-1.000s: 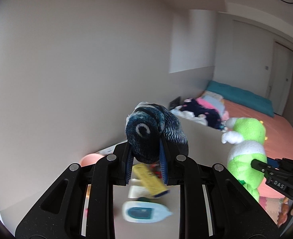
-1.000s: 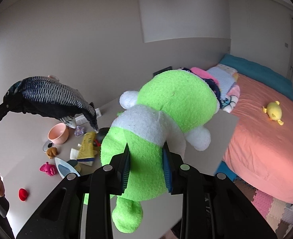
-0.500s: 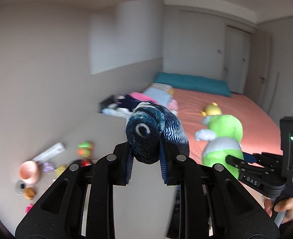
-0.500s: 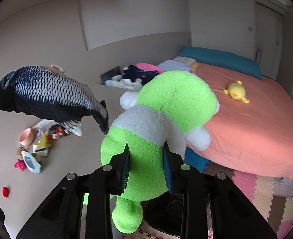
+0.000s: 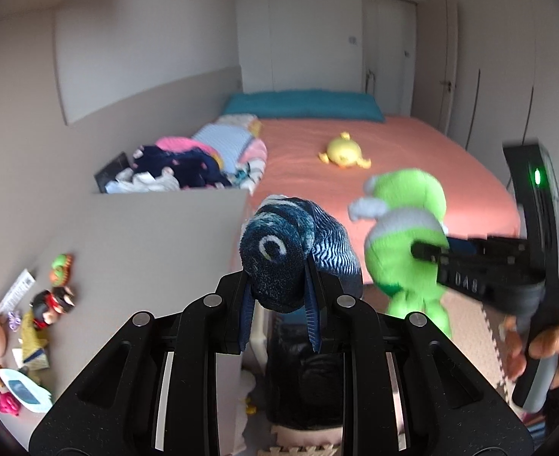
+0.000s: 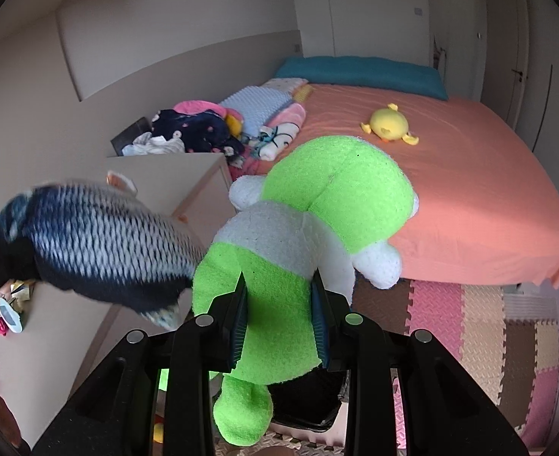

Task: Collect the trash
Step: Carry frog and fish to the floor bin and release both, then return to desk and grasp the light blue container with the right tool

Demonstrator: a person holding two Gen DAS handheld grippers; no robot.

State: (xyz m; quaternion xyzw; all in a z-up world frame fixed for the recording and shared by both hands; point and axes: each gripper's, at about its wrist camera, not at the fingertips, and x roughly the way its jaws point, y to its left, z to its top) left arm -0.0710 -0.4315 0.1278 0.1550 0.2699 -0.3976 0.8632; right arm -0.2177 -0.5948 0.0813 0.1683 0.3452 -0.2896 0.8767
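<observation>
- Right tongs (image 5: 427,250) body lettered "DAS"; pinching fuzzy green plush (image 6: 279,304), white collar, at 3 o'clock of the left view.
- Left tongs (image 5: 279,304) pinching scale-patterned fish plush (image 5: 291,254), held above tabletop (image 5: 146,247) edge.

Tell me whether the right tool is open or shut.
Shut on the green plush: the right tool pinches its body from both sides.

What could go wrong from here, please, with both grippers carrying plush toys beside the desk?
The fish plush is pinched only at its head by the left gripper, so its long body could swing and slip out. The green plush fills the right gripper view, hiding what lies below. The two toys hang close together and may snag.
</observation>
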